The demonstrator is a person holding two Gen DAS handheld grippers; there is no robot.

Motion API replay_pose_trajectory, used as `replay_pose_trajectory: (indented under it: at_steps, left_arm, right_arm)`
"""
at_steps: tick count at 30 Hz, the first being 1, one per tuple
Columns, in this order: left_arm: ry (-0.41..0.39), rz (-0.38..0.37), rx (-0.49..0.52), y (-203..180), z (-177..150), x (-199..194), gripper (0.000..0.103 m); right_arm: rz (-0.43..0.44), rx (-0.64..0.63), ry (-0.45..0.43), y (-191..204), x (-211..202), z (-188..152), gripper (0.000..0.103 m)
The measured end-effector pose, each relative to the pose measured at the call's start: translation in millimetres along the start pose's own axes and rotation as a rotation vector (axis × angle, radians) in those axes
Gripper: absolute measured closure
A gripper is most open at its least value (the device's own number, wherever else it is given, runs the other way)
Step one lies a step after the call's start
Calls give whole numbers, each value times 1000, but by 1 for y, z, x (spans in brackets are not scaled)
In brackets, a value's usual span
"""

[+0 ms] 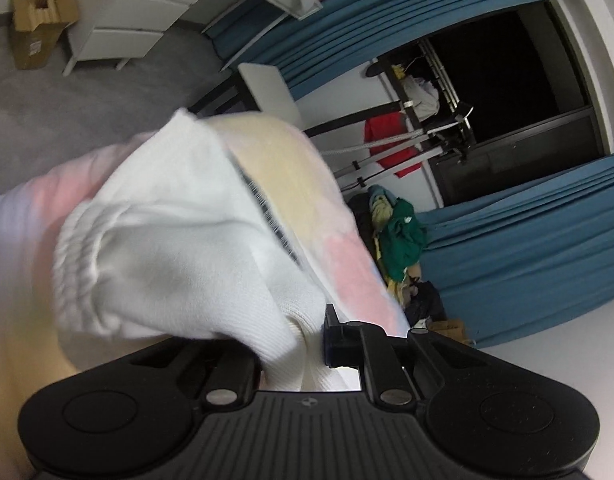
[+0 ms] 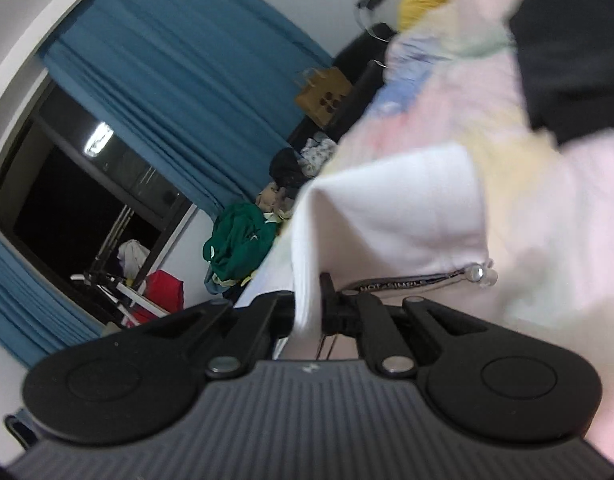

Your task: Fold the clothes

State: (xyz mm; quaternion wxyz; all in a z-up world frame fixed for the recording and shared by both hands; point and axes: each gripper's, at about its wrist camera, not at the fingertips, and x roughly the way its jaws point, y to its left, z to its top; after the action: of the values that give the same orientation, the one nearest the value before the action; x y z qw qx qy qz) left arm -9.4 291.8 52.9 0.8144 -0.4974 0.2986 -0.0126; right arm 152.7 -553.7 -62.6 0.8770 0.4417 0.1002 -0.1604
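Observation:
A pastel garment (image 1: 179, 216), white with pink and yellow patches and a ribbed hem, hangs in front of the left wrist camera. My left gripper (image 1: 307, 340) is shut on its white ribbed edge. The same garment (image 2: 487, 200) fills the right half of the right wrist view, blurred, with a printed drawstring (image 2: 411, 280) and its clear tip showing. My right gripper (image 2: 311, 308) is shut on a white ribbed edge of it. A black piece of cloth (image 2: 575, 52) lies over the garment at the upper right; what it is I cannot tell.
A heap of clothes with a green garment (image 1: 403, 236) (image 2: 239, 240) lies by the wall under blue curtains (image 1: 527, 248). A drying rack with a red cloth (image 1: 391, 140) stands by the dark window. A white cabinet (image 1: 127, 28) and a cardboard box (image 1: 35, 20) stand on grey carpet.

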Motion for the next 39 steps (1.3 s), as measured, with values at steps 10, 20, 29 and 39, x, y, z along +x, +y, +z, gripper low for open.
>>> replay_pose_trajectory:
  at_steps: [10, 20, 29, 39]
  left_arm:
    - [-14, 149, 7, -37, 100, 183, 88]
    - [27, 346, 107, -8, 135, 345, 83]
    - [-5, 210, 223, -26, 105, 292, 29]
    - [38, 117, -90, 22, 13, 196, 12]
  right_arm:
    - [-136, -327, 123, 108, 245, -27, 97]
    - [-193, -384, 207, 71, 362, -95, 93]
    - [-78, -146, 186, 46, 269, -76, 50]
    - [-119, 203, 151, -23, 145, -102, 33]
